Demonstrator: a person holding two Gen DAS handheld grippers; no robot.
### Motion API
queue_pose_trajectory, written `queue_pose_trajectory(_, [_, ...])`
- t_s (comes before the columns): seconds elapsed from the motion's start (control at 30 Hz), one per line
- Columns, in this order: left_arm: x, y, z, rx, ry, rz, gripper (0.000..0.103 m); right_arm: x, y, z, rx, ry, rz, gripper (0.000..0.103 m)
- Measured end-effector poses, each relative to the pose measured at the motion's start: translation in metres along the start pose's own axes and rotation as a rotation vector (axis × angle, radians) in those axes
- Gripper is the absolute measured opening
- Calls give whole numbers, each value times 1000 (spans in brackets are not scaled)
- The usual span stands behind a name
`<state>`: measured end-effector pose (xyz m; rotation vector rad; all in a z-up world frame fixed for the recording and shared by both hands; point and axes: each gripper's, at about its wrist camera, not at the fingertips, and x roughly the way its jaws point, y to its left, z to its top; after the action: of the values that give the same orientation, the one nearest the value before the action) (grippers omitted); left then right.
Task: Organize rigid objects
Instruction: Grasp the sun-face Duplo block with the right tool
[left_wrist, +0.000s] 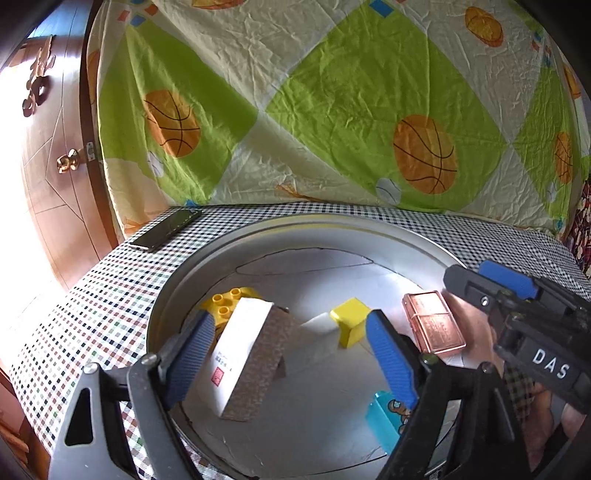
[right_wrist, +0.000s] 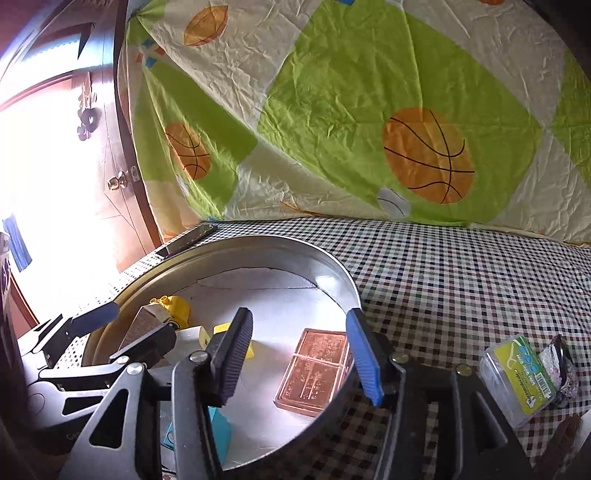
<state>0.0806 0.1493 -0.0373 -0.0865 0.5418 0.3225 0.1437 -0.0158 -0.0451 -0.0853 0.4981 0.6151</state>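
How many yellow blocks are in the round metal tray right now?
2. One studded yellow block sits at the tray's left side behind the white box; a plain yellow block lies near the middle. Others may be hidden behind the box or grippers.

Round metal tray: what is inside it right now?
In the round metal tray: white box, yellow studded brick behind it, yellow block, copper case, teal brick partly hidden by the left claw.

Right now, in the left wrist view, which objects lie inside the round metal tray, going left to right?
Yellow studded brick → white-and-brown box → yellow block → copper-coloured case. The teal brick low in the tray is left out: it overlaps a finger.
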Motion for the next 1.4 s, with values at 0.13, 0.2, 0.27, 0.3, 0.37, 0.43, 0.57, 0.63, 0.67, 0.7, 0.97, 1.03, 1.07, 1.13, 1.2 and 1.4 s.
queue_pose_trajectory(0.13, [-11,-5,-6,-16,-32,-11,91,-27,-7,-7,-14,-35,-18,58])
queue_pose_trajectory(0.2, [-17,-10,-8,-24,-47,-30,92,-42,-16,-11,-9,-52,-40,58])
queue_pose_trajectory(0.27, [-24,-19,-9,-25,-68,-45,92,-58,-29,-15,3,-67,-63,58])
queue_pose_trajectory(0.3, [-28,-25,-8,-19,-78,-54,92,-66,-36,-18,5,-74,-85,58])
queue_pose_trajectory(0.37, [-34,-39,-9,-2,-94,-74,93,-81,-52,-22,11,-91,-144,58])
queue_pose_trajectory(0.43, [-39,-54,-10,14,-106,-99,98,-96,-70,-25,24,-107,-203,58])
queue_pose_trajectory(0.57, [-45,-90,-14,72,-109,-153,99,-118,-112,-36,62,-87,-323,58])
queue_pose_trajectory(0.63, [-46,-106,-17,99,-103,-177,99,-127,-138,-42,112,-60,-368,58])
queue_pose_trajectory(0.67, [-46,-114,-19,109,-97,-189,99,-131,-151,-46,143,-47,-381,58])
queue_pose_trajectory(0.7, [-46,-122,-20,118,-90,-201,99,-133,-162,-49,174,-28,-391,58])
queue_pose_trajectory(0.97, [-36,-173,-23,157,-24,-275,100,-128,-200,-57,274,96,-384,58])
queue_pose_trajectory(1.03, [-32,-181,-23,165,-4,-286,100,-120,-202,-58,285,123,-372,58])
queue_pose_trajectory(1.07, [-30,-184,-24,165,7,-292,100,-119,-203,-58,289,132,-375,58])
queue_pose_trajectory(1.13, [-26,-189,-24,168,29,-300,100,-114,-205,-59,294,156,-371,58])
queue_pose_trajectory(1.2, [-24,-191,-24,166,35,-307,100,-106,-209,-60,311,189,-353,58])
queue_pose_trajectory(1.4, [-19,-200,-24,177,63,-324,101,-97,-208,-65,312,231,-345,44])
